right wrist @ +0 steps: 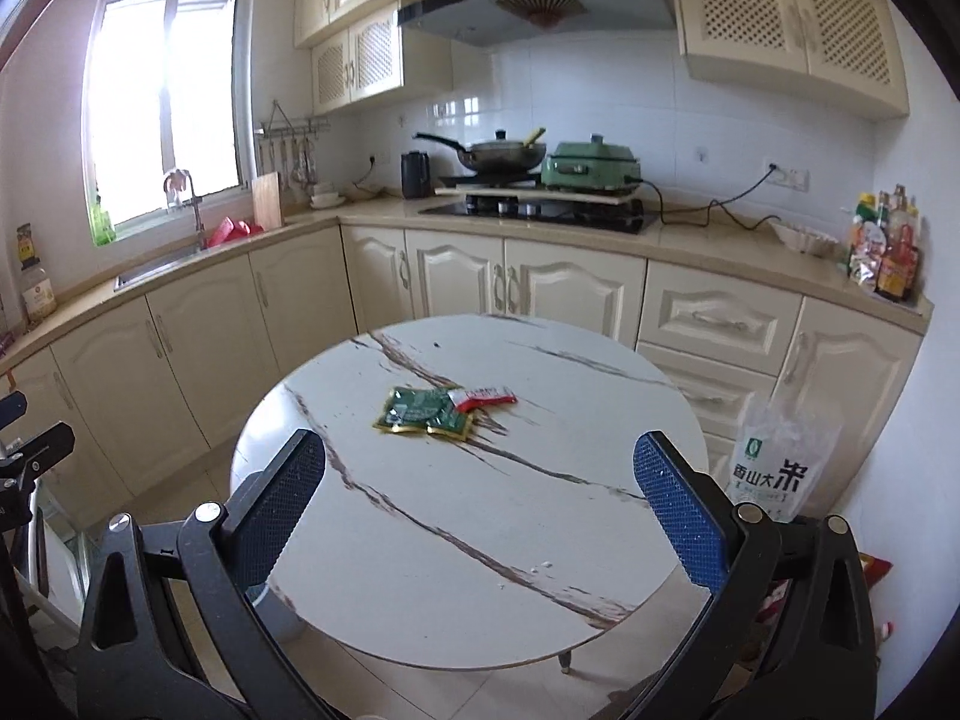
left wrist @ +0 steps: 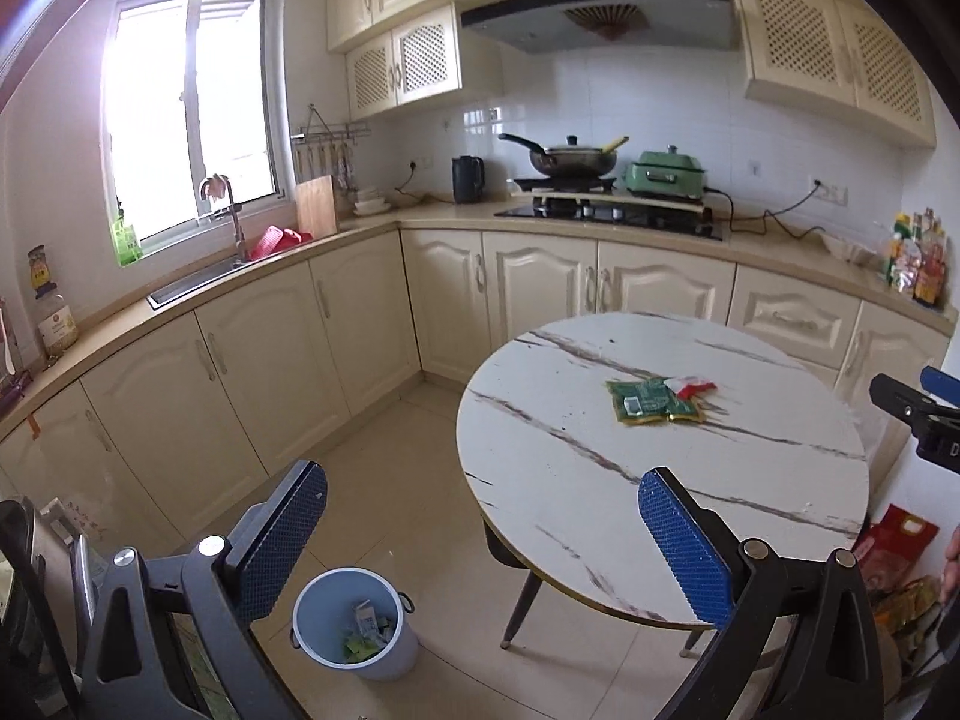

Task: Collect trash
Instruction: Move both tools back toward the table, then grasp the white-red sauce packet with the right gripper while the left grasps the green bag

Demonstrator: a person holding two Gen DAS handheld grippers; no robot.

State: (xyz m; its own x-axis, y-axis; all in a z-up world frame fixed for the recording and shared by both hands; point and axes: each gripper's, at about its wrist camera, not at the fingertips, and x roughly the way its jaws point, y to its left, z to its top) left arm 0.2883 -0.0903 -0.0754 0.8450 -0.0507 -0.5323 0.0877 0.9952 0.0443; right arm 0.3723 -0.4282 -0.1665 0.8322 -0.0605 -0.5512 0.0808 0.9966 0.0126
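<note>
Right wrist view puts my right gripper (right wrist: 480,498) over the near edge of the round table (right wrist: 420,600), jaws spread wide and empty — lined up, I judge, toward the green wrapper (right wrist: 423,414) and red wrapper (right wrist: 483,397) lying overlapped mid-table. My left gripper (left wrist: 483,531) is equally wide and empty, held over the floor beside the blue bin (left wrist: 354,624), which already holds scraps. Print on the wrappers is unreadable — and the table hides the bin from the right camera.

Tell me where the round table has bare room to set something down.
The table's near half, between both wrappers and the front rim, is bare, as is the far edge. Only the middle is taken, by the green wrapper and red wrapper.
</note>
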